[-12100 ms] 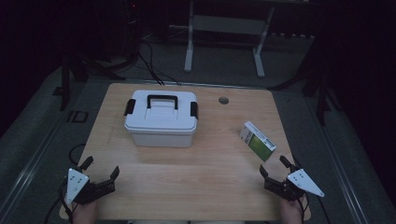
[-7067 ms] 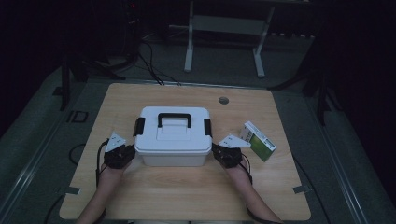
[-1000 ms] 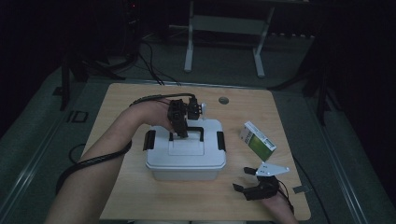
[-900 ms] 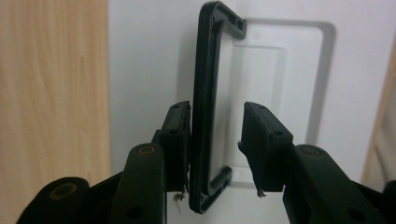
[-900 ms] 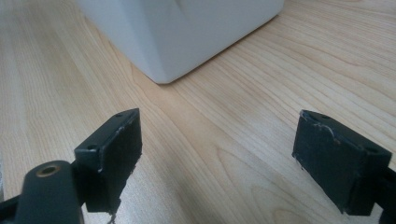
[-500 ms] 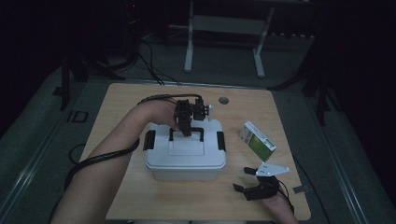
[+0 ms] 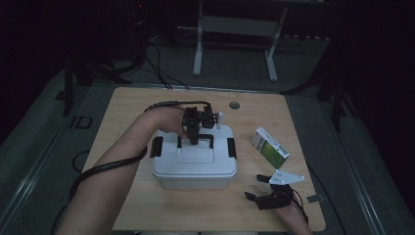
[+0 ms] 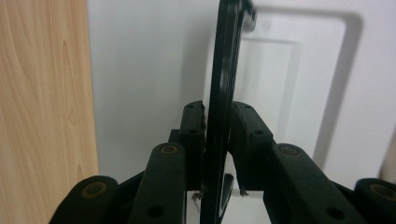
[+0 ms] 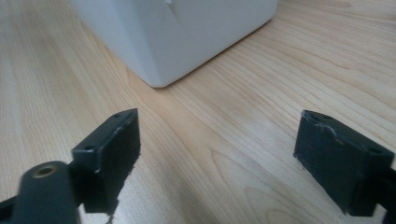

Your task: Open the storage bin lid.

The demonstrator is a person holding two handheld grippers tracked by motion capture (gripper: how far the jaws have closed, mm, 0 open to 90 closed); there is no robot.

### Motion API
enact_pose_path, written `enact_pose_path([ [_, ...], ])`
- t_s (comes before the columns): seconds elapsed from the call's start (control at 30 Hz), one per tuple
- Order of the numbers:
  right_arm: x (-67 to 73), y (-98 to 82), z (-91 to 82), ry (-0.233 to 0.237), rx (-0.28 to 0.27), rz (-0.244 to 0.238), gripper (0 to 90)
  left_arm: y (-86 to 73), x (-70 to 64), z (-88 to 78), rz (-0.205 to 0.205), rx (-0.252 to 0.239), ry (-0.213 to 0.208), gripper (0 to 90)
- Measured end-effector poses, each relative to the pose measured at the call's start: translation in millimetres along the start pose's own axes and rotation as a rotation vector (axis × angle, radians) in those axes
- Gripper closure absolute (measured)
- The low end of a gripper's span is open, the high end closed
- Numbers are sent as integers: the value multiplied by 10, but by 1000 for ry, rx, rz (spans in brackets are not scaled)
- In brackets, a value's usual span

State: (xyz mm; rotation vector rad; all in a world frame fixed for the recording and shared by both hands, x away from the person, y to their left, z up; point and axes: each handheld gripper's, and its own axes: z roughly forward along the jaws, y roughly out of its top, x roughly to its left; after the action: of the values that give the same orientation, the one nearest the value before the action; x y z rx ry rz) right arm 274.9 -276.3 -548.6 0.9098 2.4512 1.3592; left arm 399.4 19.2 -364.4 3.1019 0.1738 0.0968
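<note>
Black handle [image 8: 224, 84] sits clamped in the just-closing left tongs [image 8: 218, 135], seen close; right tongs [image 9: 219, 158] gape over wood.

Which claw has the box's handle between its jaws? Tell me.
The left claw: its jaws have just been closing onto the black handle of the white box. The right claw stands open, empty, over the table.

A green-and-white carton [image 7: 270, 148] lies tilted at the right of the frame on the wooden counter [image 7: 137, 105]. A small round grommet [image 7: 234, 105] sits near the counter's far edge, upper centre. A metal stand [image 7: 234, 27] rises behind.
</note>
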Motion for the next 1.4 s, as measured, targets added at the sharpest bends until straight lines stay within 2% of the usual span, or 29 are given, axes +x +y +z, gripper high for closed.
enact_pose_path([
  [0.07,0,-3,0,-12,1,-9,135,-11,11,8,-3,-6,-4,789],
  [0.13,-10,-6,-2,-11,-13,7,137,-15,7,7,8,-10,-14,806],
  [0.27,-12,-10,3,-38,-20,8,137,-7,4,0,10,-3,-24,817],
  [0.37,10,-2,1,-53,7,-5,132,9,-9,-9,9,7,-20,821],
  [0.4,14,-1,0,-43,5,-6,121,8,-11,-11,11,8,-18,824],
  [0.53,26,11,-11,-65,-11,-2,117,0,-18,-24,2,8,-23,829],
  [0.67,22,14,-35,-72,-33,3,117,-16,-16,-67,14,7,-10,834],
  [0.7,20,15,-35,-71,-33,8,117,-21,-12,-81,3,1,-10,833],
  [0.87,25,24,-49,-84,-35,6,117,-40,-8,-163,2,-9,17,834],
  [1.17,24,30,-60,-56,-24,16,117,-198,-11,-372,-21,-47,41,835],
  [1.27,25,29,-59,-48,-13,12,117,-217,-13,-388,-23,-53,39,835],
  [1.3,26,23,-51,-40,-3,14,117,-316,-29,-460,-38,-74,46,835],
  [1.4,34,19,-41,-36,2,10,118,-418,-39,-511,-53,-80,47,835],
])
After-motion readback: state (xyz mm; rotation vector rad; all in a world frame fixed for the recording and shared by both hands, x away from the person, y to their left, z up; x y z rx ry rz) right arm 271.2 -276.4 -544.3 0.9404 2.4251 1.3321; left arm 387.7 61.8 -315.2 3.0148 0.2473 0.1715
